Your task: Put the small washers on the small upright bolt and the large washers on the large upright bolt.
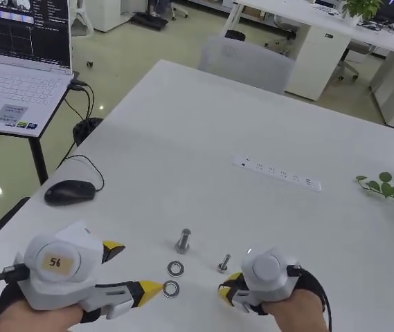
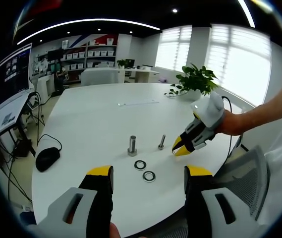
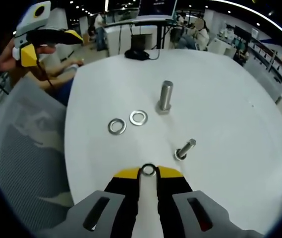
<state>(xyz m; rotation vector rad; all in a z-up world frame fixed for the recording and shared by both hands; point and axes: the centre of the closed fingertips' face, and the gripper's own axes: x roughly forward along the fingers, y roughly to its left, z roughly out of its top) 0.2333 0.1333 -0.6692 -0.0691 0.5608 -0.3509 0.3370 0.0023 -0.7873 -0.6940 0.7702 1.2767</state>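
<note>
Small washer (image 3: 148, 170) pinched at the right gripper (image 3: 148, 174) tips, held low just short of the small bolt (image 3: 185, 148); left gripper (image 2: 149, 171) hovers low, jaws spread wide.

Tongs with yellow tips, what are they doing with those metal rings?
A person holds tongs in each hand at a white table. The right tongs pinch a small washer near the small bolt, not yet on it. The left tongs are open and hold nothing. Two large washers lie flat beside the large bolt.
</note>
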